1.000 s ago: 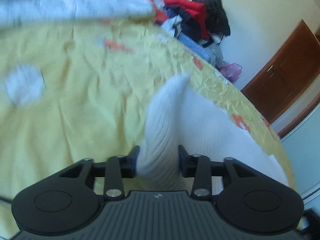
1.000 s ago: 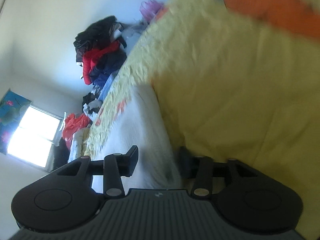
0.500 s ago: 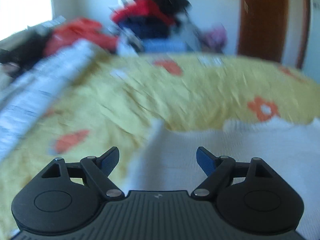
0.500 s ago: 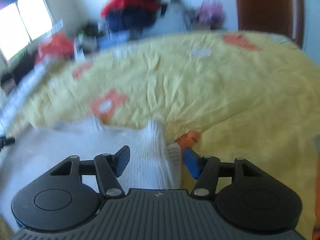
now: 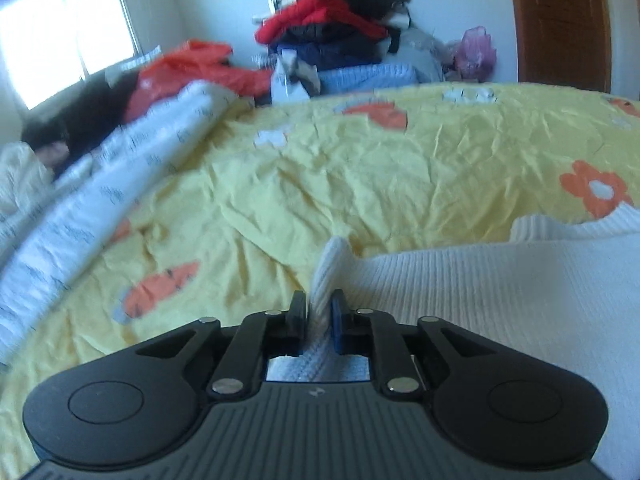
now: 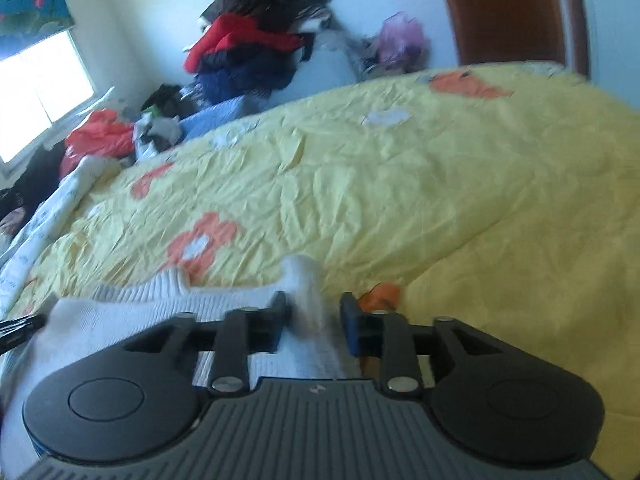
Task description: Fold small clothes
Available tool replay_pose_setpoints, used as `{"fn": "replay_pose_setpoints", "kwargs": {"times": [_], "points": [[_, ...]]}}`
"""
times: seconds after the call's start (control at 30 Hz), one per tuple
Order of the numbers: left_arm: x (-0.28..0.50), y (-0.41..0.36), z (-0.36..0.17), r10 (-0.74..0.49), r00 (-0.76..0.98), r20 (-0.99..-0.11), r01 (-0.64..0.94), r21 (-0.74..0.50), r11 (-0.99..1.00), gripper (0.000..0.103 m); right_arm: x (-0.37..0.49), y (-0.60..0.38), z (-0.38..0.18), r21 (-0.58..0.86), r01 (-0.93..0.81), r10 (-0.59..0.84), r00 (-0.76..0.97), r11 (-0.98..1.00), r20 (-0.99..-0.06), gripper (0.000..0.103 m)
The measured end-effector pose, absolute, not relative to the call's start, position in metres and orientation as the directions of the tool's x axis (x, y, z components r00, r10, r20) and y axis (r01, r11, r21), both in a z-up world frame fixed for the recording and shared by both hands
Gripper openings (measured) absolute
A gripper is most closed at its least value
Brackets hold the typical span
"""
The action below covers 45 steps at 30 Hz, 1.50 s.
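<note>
While both tools pinch its bunched corners, the white ribbed garment (image 5: 500, 292) lies flat.

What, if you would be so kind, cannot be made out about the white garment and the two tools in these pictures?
- White ribbed knit garment: its type and full outline; both views cut it off at the frame edges and the tool bodies cover its near part.
- Right tool: whether its pads actually press the cloth; the fold between them is blurred.
- Left tool: it pinches a fold, but how much cloth lies behind its pads is hidden.
</note>
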<state>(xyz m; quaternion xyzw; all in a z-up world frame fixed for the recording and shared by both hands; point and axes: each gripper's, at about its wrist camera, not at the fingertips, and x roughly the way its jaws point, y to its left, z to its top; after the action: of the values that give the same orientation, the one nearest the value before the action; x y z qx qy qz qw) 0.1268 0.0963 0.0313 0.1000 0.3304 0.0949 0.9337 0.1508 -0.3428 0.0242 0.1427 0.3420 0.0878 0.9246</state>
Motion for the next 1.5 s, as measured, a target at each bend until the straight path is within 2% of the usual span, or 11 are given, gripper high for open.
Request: {"fn": "replay_pose_setpoints", "kwargs": {"times": [0.17, 0.23, 0.43, 0.47, 0.6, 0.97, 1.13, 1.27, 1.33, 1.4, 1.5], "points": [[0.085, 0.075, 0.063, 0.254, 0.853, -0.456, -0.116, 0.309, 0.944, 0.017, 0.117, -0.329, 0.066, 0.295, -0.122, 0.258, 0.835, 0.948, -0.485, 0.047], [0.086, 0.062, 0.065, 0.189, 0.858, -0.477, -0.054, 0.283, 0.958, 0.018, 0.112, -0.311, 0.071, 0.296, -0.199, 0.323, 0.823, 0.934, -0.468, 0.064], [0.134, 0.049, 0.019, 0.215, 0.727, -0.653, -0.025, 0.288, 0.957, 0.018, 0.142, -0.252, 0.032, 0.023, -0.236, 0.204, 0.781, 0.971, -0.591, 0.066], [0.132, 0.054, 0.014, 0.206, 0.747, -0.632, -0.033, 0.275, 0.961, 0.018, 0.149, -0.253, 0.02, -0.003, -0.213, 0.164, 0.763, 0.977, -0.625, 0.068], [0.127, 0.057, 0.012, 0.193, 0.77, -0.609, -0.036, 0.26, 0.965, 0.018, 0.166, -0.272, 0.007, 0.159, -0.162, 0.227, 0.736, 0.974, -0.637, 0.068], [0.126, 0.058, 0.01, 0.177, 0.775, -0.606, -0.043, 0.23, 0.972, 0.018, 0.147, -0.248, 0.029, 0.026, -0.127, 0.117, 0.787, 0.992, -0.606, 0.074], [0.126, 0.058, 0.01, 0.177, 0.776, -0.605, -0.044, 0.229, 0.972, 0.018, 0.117, -0.199, 0.052, 0.07, -0.341, 0.318, 0.758, 0.937, -0.569, 0.08], [0.125, 0.06, 0.011, 0.168, 0.777, -0.606, -0.046, 0.211, 0.976, 0.018, 0.116, -0.156, 0.043, -0.02, -0.449, 0.35, 0.722, 0.893, -0.598, 0.081], [0.125, 0.062, 0.011, 0.16, 0.778, -0.608, -0.046, 0.198, 0.979, 0.018, 0.129, -0.149, 0.026, -0.028, -0.441, 0.318, 0.69, 0.897, -0.651, 0.089], [0.125, 0.064, 0.011, 0.15, 0.778, -0.611, -0.047, 0.182, 0.982, 0.018, 0.142, -0.164, 0.006, 0.101, -0.4, 0.364, 0.664, 0.911, -0.654, 0.098], [0.125, 0.067, 0.011, 0.14, 0.778, -0.612, -0.048, 0.165, 0.985, 0.019, 0.151, -0.184, 0.005, 0.237, -0.389, 0.445, 0.631, 0.89, -0.635, 0.098]]}}
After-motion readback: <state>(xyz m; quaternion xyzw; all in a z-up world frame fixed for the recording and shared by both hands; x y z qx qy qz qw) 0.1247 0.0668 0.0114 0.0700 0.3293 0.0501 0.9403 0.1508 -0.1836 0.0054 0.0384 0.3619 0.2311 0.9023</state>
